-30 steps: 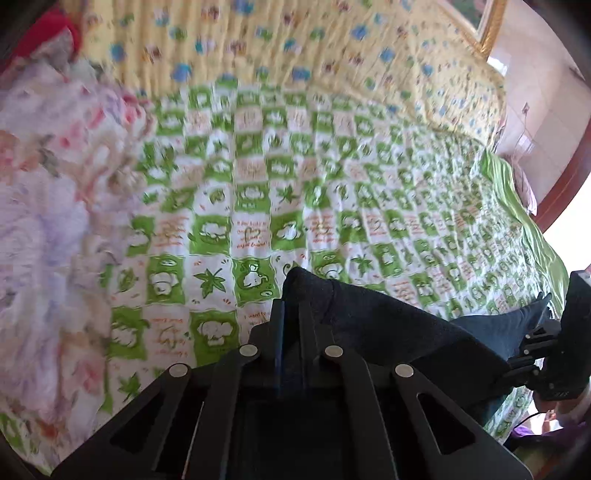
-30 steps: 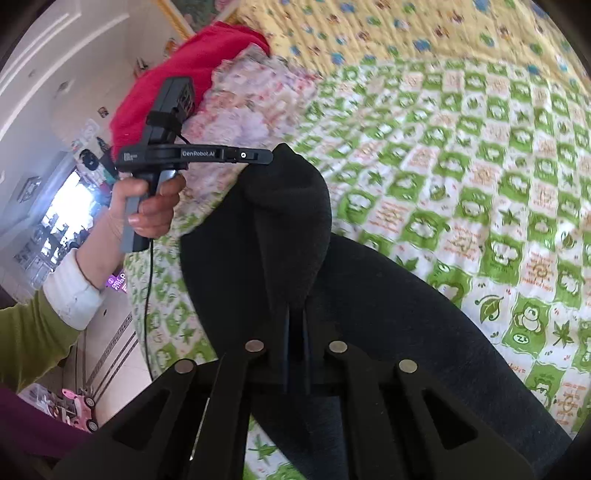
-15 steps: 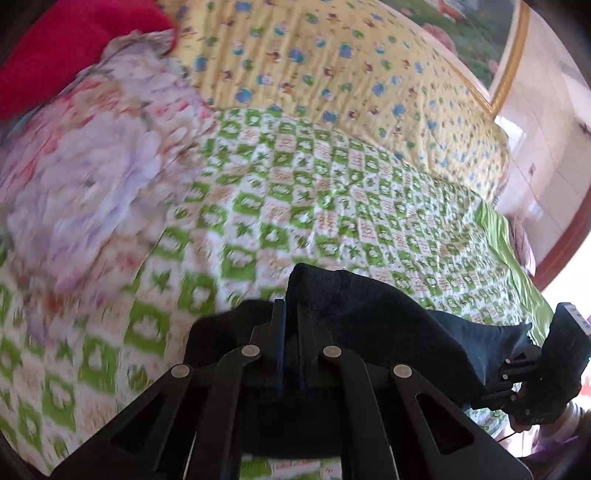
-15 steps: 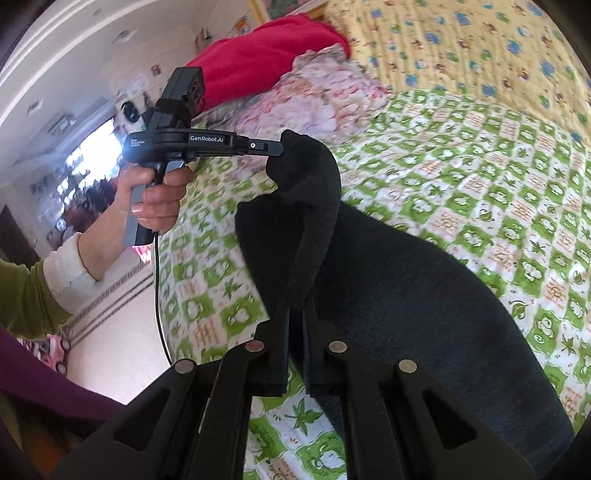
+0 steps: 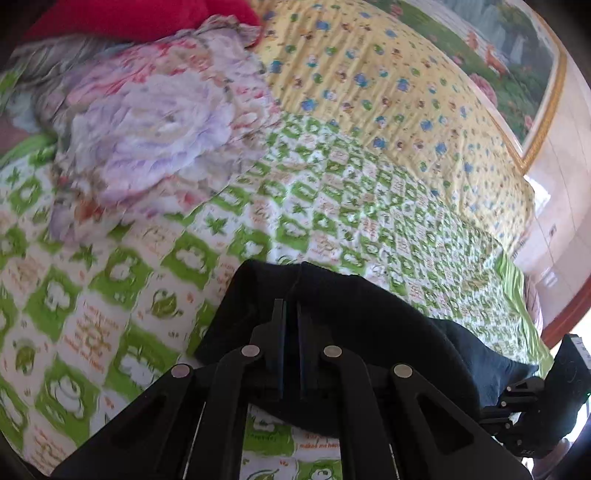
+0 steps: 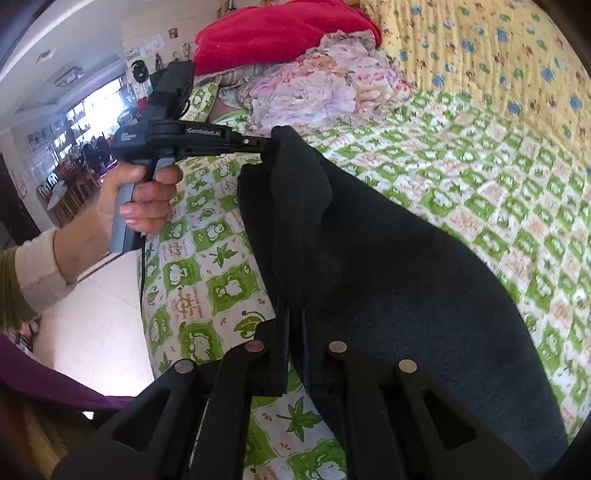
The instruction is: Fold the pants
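Bed (image 5: 332,206) with the green-and-white check quilt fills both views; yellow print cover (image 5: 388,85) runs along the far side, floral bedding bundle (image 6: 314,88) and red blanket (image 6: 280,29) sit at the head end.

Dark pants (image 6: 388,266) lie across the quilt near the bed's edge, 1 end lifted off the bed between the 2 claws.

Changes over the last second:
- the left claw (image 5: 290,314) has swung sideways toward the floral bundle and come down a bit; more dark fabric now shows spread on the quilt under and left of it.
- from the right wrist view the lifted flap has shifted from a tall hanging drape to a lower, flatter one — the fold is being laid down, not raised.
- both wrists have rolled, so the quilt pattern sits at a new angle in each view.

Claw state: the left claw is together, clamped on the pants edge; the right claw (image 6: 294,314) is together too, pinching pants fabric that runs straight out from its tips. A hand (image 6: 140,199) holds the left tool's handle.

Read: fold carry is near its end — next comes setting the held edge onto the lower layer, aligned, then release. Risk is the edge landing skewed.
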Tool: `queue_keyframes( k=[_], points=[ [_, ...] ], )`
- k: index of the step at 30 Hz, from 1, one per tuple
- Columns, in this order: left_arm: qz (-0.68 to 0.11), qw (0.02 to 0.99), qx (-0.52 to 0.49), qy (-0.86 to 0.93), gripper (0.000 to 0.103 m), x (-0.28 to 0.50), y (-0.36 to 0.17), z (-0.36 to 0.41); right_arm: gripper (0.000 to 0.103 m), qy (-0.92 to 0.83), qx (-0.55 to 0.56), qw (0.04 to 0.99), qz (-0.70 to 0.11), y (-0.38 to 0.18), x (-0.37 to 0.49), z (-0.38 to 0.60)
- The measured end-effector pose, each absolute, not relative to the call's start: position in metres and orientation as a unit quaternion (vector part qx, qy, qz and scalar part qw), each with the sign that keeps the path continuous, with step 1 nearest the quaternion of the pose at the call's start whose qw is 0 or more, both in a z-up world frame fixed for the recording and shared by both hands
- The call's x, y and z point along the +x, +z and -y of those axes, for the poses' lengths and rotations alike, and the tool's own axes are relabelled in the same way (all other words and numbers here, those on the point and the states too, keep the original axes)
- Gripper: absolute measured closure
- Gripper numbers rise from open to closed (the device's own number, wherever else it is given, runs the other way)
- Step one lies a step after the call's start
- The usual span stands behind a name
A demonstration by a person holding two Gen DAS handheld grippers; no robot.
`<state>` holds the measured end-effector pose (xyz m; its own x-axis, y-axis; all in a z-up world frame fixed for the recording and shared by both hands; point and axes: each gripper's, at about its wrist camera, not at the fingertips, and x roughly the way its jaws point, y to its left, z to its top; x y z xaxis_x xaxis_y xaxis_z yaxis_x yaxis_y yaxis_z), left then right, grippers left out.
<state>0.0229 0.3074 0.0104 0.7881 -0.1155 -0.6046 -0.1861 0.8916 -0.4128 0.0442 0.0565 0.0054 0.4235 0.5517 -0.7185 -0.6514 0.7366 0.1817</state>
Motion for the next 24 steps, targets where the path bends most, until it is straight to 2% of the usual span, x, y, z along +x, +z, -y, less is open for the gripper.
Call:
queue_keyframes(
  k=[13, 14, 19, 24],
  points=[
    [-0.355, 0.885, -0.29, 0.085, 0.098, -0.02, -0.003, -0.308, 0.088, 0.379, -0.021, 0.828, -0.412, 0.004, 0.049, -0.06],
    [-0.356, 0.884, -0.29, 0.09, 0.094, -0.024, -0.002, -0.306, 0.088, 0.381, -0.016, 0.828, -0.411, 0.005, 0.049, -0.06],
    [-0.348, 0.884, -0.295, 0.097, 0.085, -0.039, 0.01, -0.296, 0.088, 0.381, 0.011, 0.831, -0.405, 0.012, 0.051, -0.056],
    [-0.336, 0.881, -0.318, 0.1, 0.067, -0.048, 0.019, -0.294, 0.086, 0.372, 0.048, 0.834, -0.405, 0.016, 0.058, -0.043]
  ],
)
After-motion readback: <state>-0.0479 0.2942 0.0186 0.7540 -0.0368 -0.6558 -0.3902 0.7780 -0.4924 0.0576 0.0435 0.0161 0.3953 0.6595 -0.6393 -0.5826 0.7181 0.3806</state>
